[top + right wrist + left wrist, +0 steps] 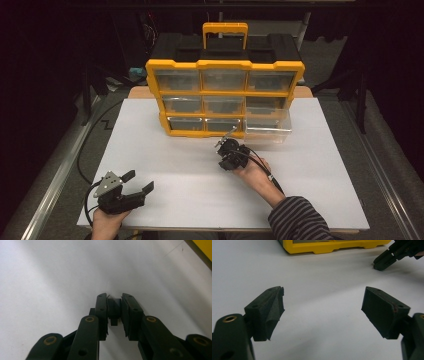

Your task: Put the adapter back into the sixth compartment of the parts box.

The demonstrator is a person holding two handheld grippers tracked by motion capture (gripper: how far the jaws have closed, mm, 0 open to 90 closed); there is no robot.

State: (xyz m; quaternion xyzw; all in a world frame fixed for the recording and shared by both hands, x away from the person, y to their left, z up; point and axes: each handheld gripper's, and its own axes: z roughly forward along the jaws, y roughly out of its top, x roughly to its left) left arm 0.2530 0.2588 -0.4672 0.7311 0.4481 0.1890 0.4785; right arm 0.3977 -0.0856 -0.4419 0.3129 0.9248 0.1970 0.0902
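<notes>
Now right gripper clamped on small black block-shaped part, low over white desk middle, near yellow plastic drawer organizer at far edge. Pickup apparently done; placing in pulled-out clear drawer likely remains. Left gripper spread wide, holding nothing, near-left corner.

No legible text, label, brand, number or sign anywhere. Yellow organiser: frame and clear drawer fronts carry no readable marking. White table top: blank. Grippers carry no lettering that can be made out.

Black gripper bodies, brass screws, black cables, striped sleeve.
</notes>
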